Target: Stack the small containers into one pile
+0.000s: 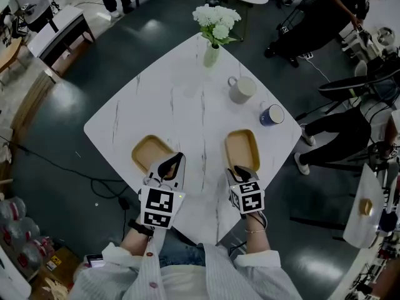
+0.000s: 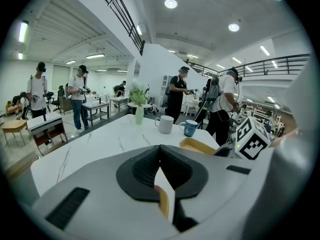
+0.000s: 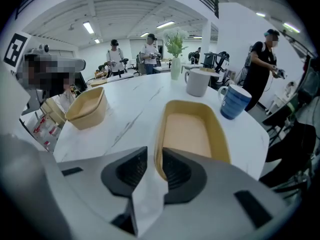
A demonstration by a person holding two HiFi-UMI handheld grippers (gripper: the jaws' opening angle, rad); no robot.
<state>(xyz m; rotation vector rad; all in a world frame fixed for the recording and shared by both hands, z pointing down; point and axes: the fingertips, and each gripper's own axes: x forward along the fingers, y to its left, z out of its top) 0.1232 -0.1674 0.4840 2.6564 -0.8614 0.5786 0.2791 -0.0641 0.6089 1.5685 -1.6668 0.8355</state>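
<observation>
Two tan oblong containers lie on the white marble table (image 1: 187, 99). The left container (image 1: 152, 152) also shows in the right gripper view (image 3: 87, 106). My left gripper (image 1: 174, 162) hovers at its right edge, jaws pressed together (image 2: 160, 151), with nothing seen between the pads. The right container (image 1: 242, 149) lies straight ahead of my right gripper (image 1: 240, 171). In the right gripper view, that container (image 3: 190, 134) has its near-left rim in the narrow gap of my right gripper (image 3: 154, 156), which is shut on it. The left gripper view shows this container (image 2: 199, 145) at the right.
A white mug (image 1: 240, 89) and a blue mug (image 1: 271, 115) stand beyond the right container. A vase of white flowers (image 1: 212, 49) is at the far corner. The table's near corner lies under my grippers. People stand around the room.
</observation>
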